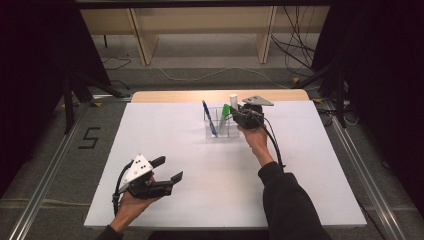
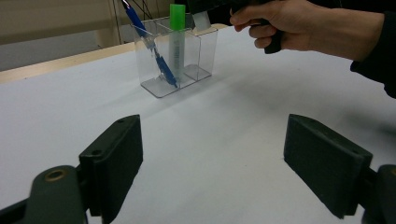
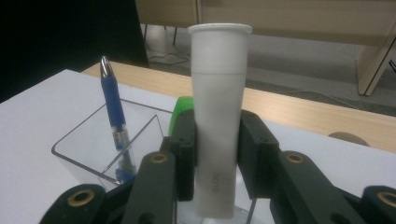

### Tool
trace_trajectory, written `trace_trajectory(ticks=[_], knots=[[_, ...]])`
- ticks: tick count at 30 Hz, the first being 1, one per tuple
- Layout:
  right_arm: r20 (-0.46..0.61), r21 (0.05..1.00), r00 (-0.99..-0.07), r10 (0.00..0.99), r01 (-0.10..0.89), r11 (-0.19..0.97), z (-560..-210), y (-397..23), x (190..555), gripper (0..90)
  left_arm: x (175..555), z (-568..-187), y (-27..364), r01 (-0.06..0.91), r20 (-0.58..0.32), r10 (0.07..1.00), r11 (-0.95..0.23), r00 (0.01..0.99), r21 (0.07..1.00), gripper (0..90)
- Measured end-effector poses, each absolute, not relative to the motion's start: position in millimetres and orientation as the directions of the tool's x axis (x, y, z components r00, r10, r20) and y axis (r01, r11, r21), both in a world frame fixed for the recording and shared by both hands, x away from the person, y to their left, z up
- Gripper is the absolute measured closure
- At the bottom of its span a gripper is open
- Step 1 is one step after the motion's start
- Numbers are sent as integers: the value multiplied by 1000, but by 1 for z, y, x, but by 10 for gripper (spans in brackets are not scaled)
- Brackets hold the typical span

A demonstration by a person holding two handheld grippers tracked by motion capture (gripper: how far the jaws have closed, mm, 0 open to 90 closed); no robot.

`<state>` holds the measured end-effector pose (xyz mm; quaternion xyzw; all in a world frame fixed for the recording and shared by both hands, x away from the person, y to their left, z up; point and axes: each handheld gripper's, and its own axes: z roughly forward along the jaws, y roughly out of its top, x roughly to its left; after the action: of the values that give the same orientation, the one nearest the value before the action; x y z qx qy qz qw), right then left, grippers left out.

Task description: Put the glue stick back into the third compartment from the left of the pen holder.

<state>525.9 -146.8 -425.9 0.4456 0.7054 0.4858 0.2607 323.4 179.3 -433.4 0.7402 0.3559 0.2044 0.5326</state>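
- White tube [image 3: 218, 116]: a tall, capped, stick-like thing, standing upright between the jaws of the right gripper [image 3: 217, 158], which are pressed against both its sides. It is held over the near end of the clear organizer [image 3: 88, 140], at the far middle of the white table [image 1: 200, 190].
- Left gripper [image 1: 167, 170] rests low near the table's front edge, jaws spread wide with nothing between them.
- In the organizer already: a blue pen [image 3: 114, 121] leaning in one compartment and a green marker [image 2: 177, 39] upright in the next.
- Risk, as I judge it: the tube is wide for these narrow cells. Lowered a little off line, its base could catch a divider and tip or shove the light organizer, or knock the marker.
- A release made too high could let it topple.
- Hard to tell: the tube's bottom end is cut off behind the jaws, so whether it has entered a compartment is unclear. The marker is mostly hidden behind a jaw.
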Motion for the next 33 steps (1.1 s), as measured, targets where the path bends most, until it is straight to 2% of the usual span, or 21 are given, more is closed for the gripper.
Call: trace_trajectory(ticks=[10,11,13,18,22,33], knots=[[60,911,-456,888,389,138,-431,-145,527,694,324,-433,179,310,-82,746,-172,661,935,190],[57,910,-452,890,390,140,-431,-145,528,658,323,-433,179,310,-82,746,-171,661,935,190],[83,903,-452,888,412,126,-430,-146,528,495,323,-433,180,310,-82,746,-172,661,935,190],[92,882,-426,900,455,125,-423,-153,525,324,324,-433,179,314,-85,746,-172,660,934,190],[113,879,-427,897,464,110,-416,-163,519,296,324,-434,179,318,-88,746,-172,660,932,190],[133,884,-518,845,447,134,-402,-168,493,267,325,-434,181,335,-112,744,-157,658,929,190]])
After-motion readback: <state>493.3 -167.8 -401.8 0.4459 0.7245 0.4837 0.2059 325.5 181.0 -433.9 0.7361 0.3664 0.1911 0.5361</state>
